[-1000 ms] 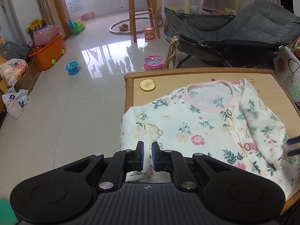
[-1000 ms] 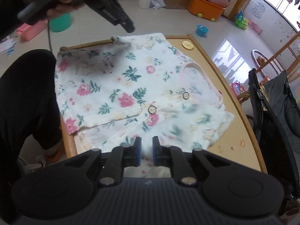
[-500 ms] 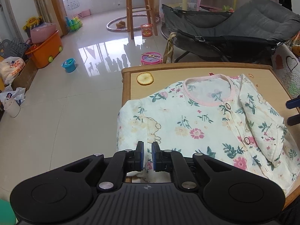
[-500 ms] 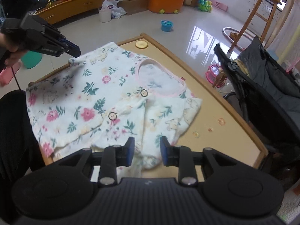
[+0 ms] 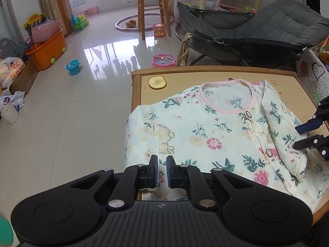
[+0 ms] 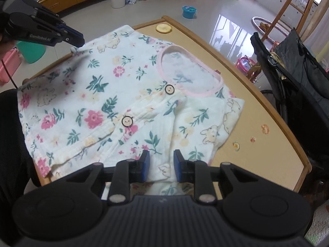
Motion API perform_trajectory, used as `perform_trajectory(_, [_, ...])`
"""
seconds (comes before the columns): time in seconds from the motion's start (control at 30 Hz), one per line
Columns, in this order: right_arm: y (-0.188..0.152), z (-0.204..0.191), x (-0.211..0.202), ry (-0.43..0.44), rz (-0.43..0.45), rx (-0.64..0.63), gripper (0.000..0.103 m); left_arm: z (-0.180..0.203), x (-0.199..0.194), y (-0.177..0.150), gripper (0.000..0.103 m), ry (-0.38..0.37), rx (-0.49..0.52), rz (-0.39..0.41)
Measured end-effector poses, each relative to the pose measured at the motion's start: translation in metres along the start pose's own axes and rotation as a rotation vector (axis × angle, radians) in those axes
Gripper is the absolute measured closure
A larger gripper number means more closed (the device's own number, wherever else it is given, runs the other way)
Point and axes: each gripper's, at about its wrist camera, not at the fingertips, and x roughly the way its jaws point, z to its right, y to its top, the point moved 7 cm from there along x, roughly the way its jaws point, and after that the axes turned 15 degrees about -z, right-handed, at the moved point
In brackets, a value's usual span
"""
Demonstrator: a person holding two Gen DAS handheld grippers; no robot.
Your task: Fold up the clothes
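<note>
Floral baby top [image 6: 115, 94] spread flat on the bench [image 6: 257, 111], one sleeve [image 6: 197, 127] already folded across the front. Left tool [image 5: 162, 171] pinched on the other sleeve's edge; right tool [image 6: 160, 168] parted over the folded sleeve, closing, not yet pressing cloth. Best lifted gently and laid square, keeping the placket flat.

Garment hem [image 6: 164, 189] hidden (behind hand-held gripper [image 6: 160, 165]).

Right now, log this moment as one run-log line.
stage: folding floral top on table | left claw: shut on sleeve cuff | right claw: closing over folded sleeve, not yet pinching | buttons: fastened
</note>
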Motion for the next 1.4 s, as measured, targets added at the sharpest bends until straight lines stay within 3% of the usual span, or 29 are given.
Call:
perform_trajectory(0.03, [0.000,0.000,-0.001,0.006,0.003,0.000,0.100,0.000,0.000,0.000,0.089,-0.002,-0.002,-0.001])
perform_trajectory(0.13, [-0.001,0.000,-0.008,0.027,0.019,-0.011,0.102,-0.001,0.001,0.000,0.089,-0.004,-0.003,-0.003])
perform_trajectory(0.5, [-0.019,0.040,-0.038,-0.115,0.022,0.044,0.103,0.000,-0.009,-0.004,0.089,-0.043,-0.018,0.010])
perform_trajectory(0.67, [-0.033,0.071,-0.049,-0.178,0.017,0.120,0.103,0.006,-0.010,-0.004,0.089,-0.107,-0.025,0.009])
perform_trajectory(1.17, [-0.051,0.145,-0.046,-0.391,-0.072,0.274,0.103,0.010,-0.010,-0.003,0.089,-0.105,-0.007,0.010])
perform_trajectory(1.4, [-0.055,0.171,-0.041,-0.444,-0.097,0.329,0.103,0.011,-0.005,-0.001,0.089,-0.102,-0.004,0.002])
